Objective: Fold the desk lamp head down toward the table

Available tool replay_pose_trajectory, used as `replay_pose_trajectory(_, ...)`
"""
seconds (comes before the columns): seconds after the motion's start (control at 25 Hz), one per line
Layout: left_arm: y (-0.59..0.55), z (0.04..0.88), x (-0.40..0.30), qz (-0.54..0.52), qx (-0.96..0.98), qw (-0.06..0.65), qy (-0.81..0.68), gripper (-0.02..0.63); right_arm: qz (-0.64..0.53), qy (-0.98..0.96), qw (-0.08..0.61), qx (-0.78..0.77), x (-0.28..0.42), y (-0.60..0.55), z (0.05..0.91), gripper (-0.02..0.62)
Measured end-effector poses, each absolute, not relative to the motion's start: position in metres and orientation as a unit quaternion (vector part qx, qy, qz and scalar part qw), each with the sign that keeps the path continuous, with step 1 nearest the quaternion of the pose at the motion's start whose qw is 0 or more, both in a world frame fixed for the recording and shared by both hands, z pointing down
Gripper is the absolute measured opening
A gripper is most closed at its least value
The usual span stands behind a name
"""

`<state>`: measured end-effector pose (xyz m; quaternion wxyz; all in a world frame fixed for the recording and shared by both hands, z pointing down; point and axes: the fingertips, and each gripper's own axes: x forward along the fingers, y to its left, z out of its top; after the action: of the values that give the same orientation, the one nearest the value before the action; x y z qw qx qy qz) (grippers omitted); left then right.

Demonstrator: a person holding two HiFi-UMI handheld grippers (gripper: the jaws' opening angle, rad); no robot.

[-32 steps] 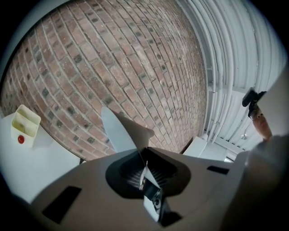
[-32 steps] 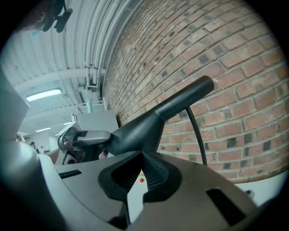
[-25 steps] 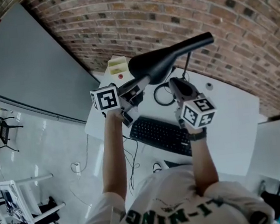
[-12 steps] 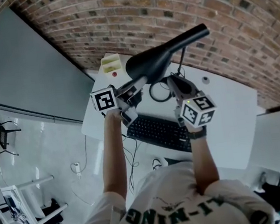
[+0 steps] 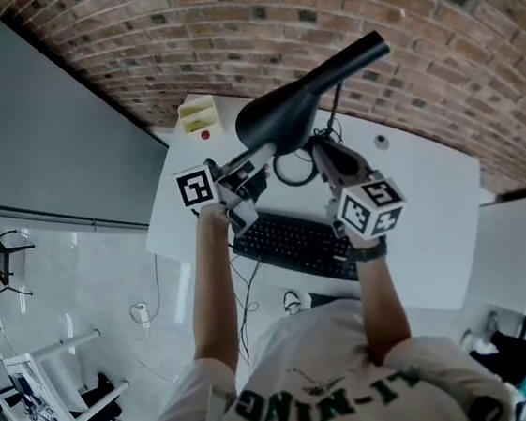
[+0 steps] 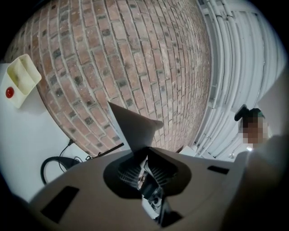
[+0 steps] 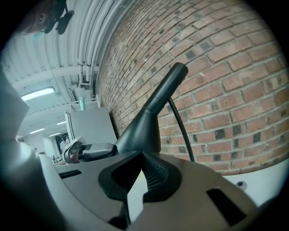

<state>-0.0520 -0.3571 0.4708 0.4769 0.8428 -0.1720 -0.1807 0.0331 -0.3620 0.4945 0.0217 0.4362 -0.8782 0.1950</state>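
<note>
A: Lamp head point(image 5: 283, 118)?
B: Raised over the white table point(image 5: 431, 195), by the brick wall point(image 5: 224, 30). Base hidden behind it.
A: Tongs?
B: Left gripper point(image 5: 255, 157) clamped on its rim. Right gripper point(image 5: 318, 148) closed and empty, just under the head. Can't tell if it's touching.

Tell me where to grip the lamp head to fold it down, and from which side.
Grip the head at its wide near end, from the left, where the left gripper seems clamped. That end is nearest you. The neck tapers thin and round toward the wall, with the cable beside it, so jaws would likely slip there.
</note>
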Motion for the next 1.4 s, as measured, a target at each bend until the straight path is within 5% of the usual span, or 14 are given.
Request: replay_pose_trajectory(1.4,-0.374,0.517,0.0,-0.251,0.805,0.529,-0.099,0.062,0.216,-0.862,0.017,0.458,0.07,-0.367,0.509,0.003)
